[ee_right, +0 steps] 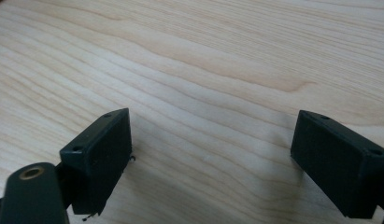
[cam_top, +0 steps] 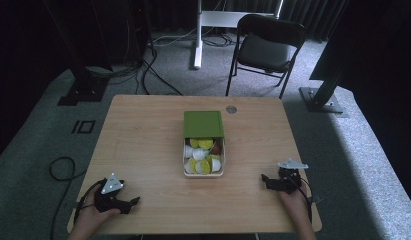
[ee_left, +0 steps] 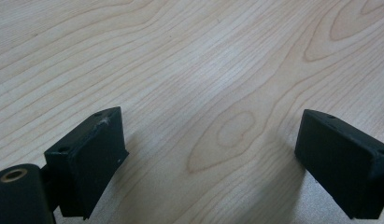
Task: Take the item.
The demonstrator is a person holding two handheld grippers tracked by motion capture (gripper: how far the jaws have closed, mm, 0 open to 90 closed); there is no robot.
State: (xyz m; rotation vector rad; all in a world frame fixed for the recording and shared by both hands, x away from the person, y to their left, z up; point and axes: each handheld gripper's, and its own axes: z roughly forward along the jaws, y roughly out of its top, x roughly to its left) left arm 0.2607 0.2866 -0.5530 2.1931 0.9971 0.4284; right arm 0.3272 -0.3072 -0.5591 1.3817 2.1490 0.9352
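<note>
Grippers, left (ee_left: 208, 158) and right (ee_right: 210, 161), gape over grained wood table (cam_top: 143, 140); round capsules (cam_top: 203, 159) fill box (cam_top: 203, 174).

— Where do we have our hands?
— Low and near us: our left hand (cam_top: 95, 212) holds the black two-fingered left gripper (cam_top: 134, 202), our right hand (cam_top: 294, 199) the black two-fingered right gripper (cam_top: 265, 181).
— And the fingers?
— Spread wide on both, gripping nothing, pointing inward.

Green lid (cam_top: 203, 123), yellow and seemingly white capsules (cam_top: 203, 157), pale wood-grain table (cam_top: 143, 140).
</note>
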